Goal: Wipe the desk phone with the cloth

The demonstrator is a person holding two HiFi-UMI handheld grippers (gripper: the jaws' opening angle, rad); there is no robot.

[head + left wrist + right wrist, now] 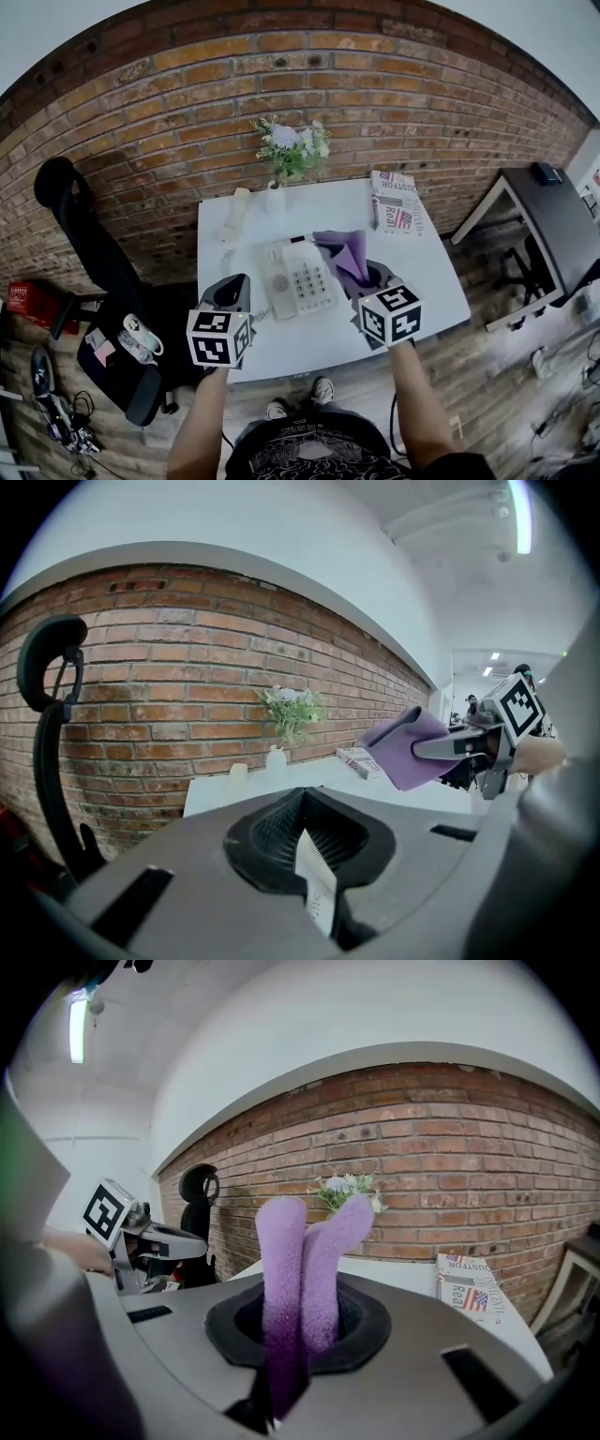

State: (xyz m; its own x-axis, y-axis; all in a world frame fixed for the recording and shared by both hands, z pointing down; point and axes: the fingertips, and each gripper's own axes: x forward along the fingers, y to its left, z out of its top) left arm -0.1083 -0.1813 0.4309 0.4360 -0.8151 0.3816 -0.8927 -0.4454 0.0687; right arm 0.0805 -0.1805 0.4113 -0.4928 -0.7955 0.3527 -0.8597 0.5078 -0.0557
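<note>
A white desk phone with a keypad lies in the middle of the white desk. Its white handset lies apart at the desk's back left. My right gripper is shut on a folded purple cloth, held just right of the phone and above its edge. In the right gripper view the cloth stands up out of the right gripper. My left gripper hovers at the phone's left side. In the left gripper view the left gripper is shut, with only a small white tag showing.
A vase of flowers stands at the desk's back edge by the brick wall. A folded newspaper lies at the back right. A black office chair holding another phone stands to the left; a dark desk stands to the right.
</note>
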